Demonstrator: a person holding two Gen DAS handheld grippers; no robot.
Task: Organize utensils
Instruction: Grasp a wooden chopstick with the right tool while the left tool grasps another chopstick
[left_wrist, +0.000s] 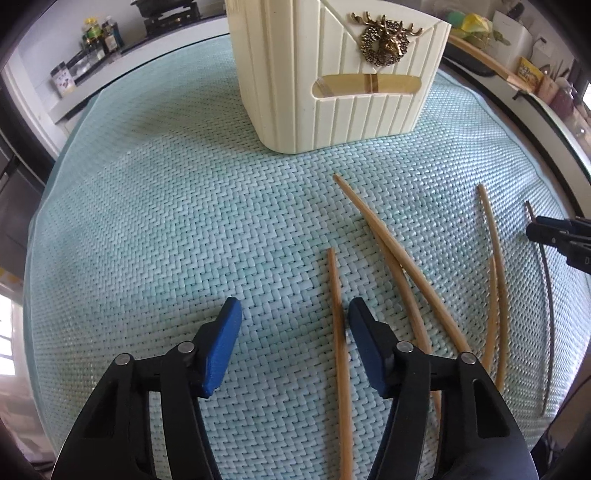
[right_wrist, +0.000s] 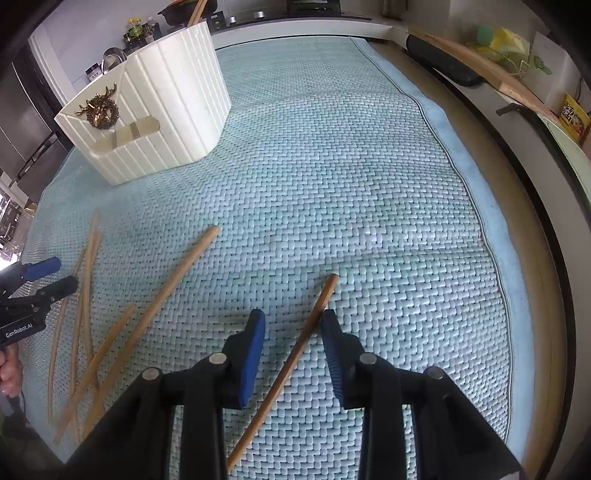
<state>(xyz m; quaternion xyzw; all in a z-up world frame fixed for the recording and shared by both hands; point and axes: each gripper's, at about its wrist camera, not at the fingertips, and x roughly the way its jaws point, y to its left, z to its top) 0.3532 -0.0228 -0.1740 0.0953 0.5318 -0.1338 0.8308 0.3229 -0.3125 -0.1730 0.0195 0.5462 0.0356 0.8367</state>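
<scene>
**Chopsticks loose on the mat, holder at the far edge**

Woven teal mat (right_wrist: 369, 184) covers the worktop. At its far edge stands a cream ribbed holder (left_wrist: 332, 74); in the right wrist view one stick (right_wrist: 195, 13) pokes from its top. Five pale chopsticks (left_wrist: 388, 240) lie scattered near the mat's near edge, with a dark chopstick (right_wrist: 295, 350) beside them. Left gripper (left_wrist: 295, 314) is wide open, one pale chopstick between its jaws, ungripped. Right gripper (right_wrist: 293, 321) is open astride the dark chopstick. Bare mat stretches toward the right edge.
</scene>
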